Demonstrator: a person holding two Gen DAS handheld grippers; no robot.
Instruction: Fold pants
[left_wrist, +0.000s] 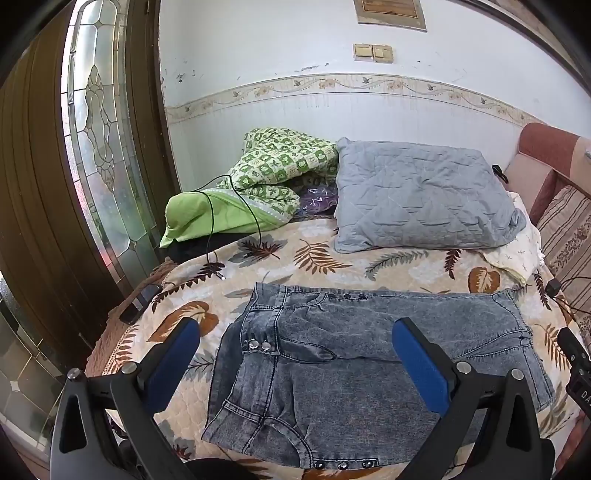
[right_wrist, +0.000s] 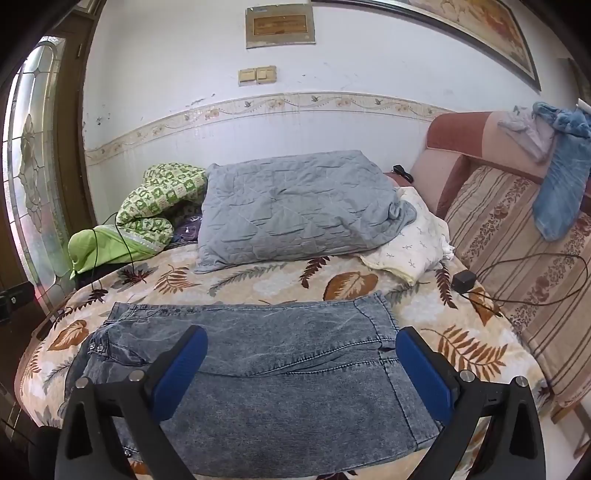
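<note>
Grey-blue acid-wash denim pants (left_wrist: 354, 369) lie folded into a compact stack on the leaf-print bedspread (left_wrist: 325, 258), near its front edge. The waistband with snaps is at the left. They also show in the right wrist view (right_wrist: 280, 365). My left gripper (left_wrist: 295, 332) hovers above the pants' left half, jaws wide open and empty. My right gripper (right_wrist: 301, 343) hovers above the pants' right half, also wide open and empty. Its body (left_wrist: 576, 365) shows at the right edge of the left wrist view.
A grey quilted pillow (left_wrist: 421, 195), a green patterned blanket (left_wrist: 258, 177) with a black cable, and a white cloth (right_wrist: 410, 243) lie at the back of the bed. A black phone (left_wrist: 140, 299) lies at the left edge. A charger (right_wrist: 463, 280) sits by the striped headboard (right_wrist: 524, 236). A glass door (left_wrist: 99, 147) stands left.
</note>
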